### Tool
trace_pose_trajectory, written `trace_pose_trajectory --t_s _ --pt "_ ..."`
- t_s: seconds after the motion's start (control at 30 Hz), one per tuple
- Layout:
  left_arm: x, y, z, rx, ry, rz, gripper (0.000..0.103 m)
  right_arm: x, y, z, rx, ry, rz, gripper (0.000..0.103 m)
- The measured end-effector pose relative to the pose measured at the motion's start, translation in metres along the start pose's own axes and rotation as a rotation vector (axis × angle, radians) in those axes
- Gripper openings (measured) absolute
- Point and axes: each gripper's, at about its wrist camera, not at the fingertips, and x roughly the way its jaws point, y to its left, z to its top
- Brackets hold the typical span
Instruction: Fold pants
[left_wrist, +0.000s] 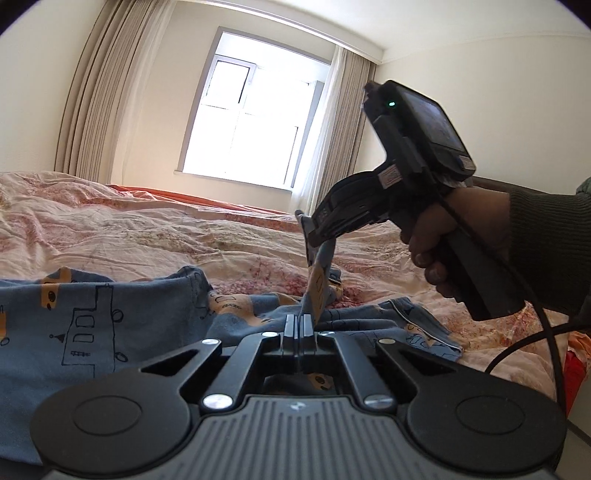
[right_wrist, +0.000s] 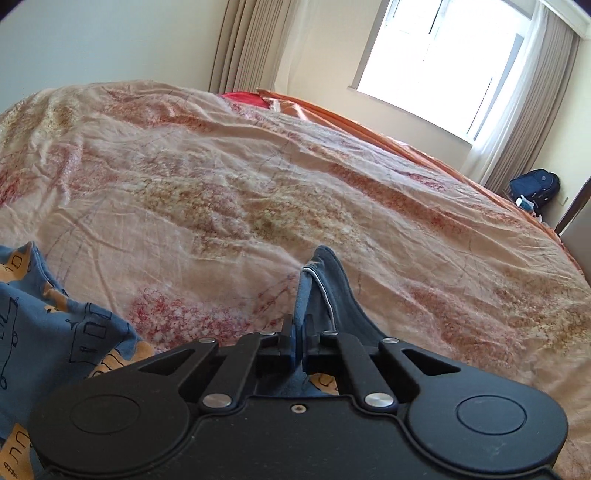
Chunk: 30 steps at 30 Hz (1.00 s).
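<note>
Blue pants (left_wrist: 96, 325) with orange and line-drawn prints lie crumpled on the bed. My left gripper (left_wrist: 298, 320) is shut on a fold of the pants, low over the bed. My right gripper (left_wrist: 314, 230) is shut on an edge of the pants and holds it lifted as a taut strip above the bed, just beyond the left gripper. In the right wrist view the right gripper (right_wrist: 298, 332) pinches the blue hem between its jaws, and more of the pants (right_wrist: 44, 325) lies at the left.
A pink floral bedspread (right_wrist: 295, 177) covers the bed, with an orange sheet edge (right_wrist: 354, 125) at the far side. A window (left_wrist: 243, 122) with curtains is behind. A blue bag (right_wrist: 533, 186) sits on the floor in the corner. A black cable (left_wrist: 546, 325) hangs from the right gripper.
</note>
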Motion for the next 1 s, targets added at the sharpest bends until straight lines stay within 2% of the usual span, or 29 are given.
trace_pose_trajectory --t_s 0.13,0.27,0.4,0.57,0.67,0.7,0.73,0.83,0.9,1.0 --pt "-0.014 -0.004 0.003 0.042 0.013 -0.044 0.000 -0.051 -0.028 -0.019 0.126 -0.111 -0.019 0.002" --pt "-0.019 -0.005 0.000 0.064 0.049 -0.061 0.000 -0.099 -0.048 -0.061 0.248 -0.213 -0.032 0.002" --pt "-0.014 -0.003 -0.003 0.055 0.092 -0.069 0.000 -0.112 -0.062 -0.116 0.375 -0.204 -0.042 0.001" --pt "-0.010 0.000 -0.004 0.039 0.128 -0.086 0.000 -0.104 -0.069 -0.175 0.559 -0.156 -0.023 0.002" --pt "-0.008 0.006 -0.005 0.006 0.142 -0.098 0.000 -0.100 -0.069 -0.200 0.668 -0.154 0.009 0.008" --pt "-0.007 0.009 -0.005 -0.004 0.147 -0.101 0.000 -0.099 -0.068 -0.206 0.699 -0.154 0.021 0.014" --pt "-0.006 0.010 -0.005 -0.013 0.152 -0.103 0.000 -0.098 -0.068 -0.211 0.722 -0.158 0.032 0.016" --pt "-0.004 0.014 -0.006 -0.032 0.161 -0.107 0.000 -0.099 -0.069 -0.217 0.753 -0.184 0.051 0.022" --pt "-0.003 0.015 -0.006 -0.036 0.163 -0.108 0.000 -0.099 -0.075 -0.217 0.782 -0.199 0.056 0.036" --pt "-0.004 0.013 -0.006 -0.031 0.160 -0.108 0.000 -0.095 -0.086 -0.213 0.828 -0.216 0.052 0.041"
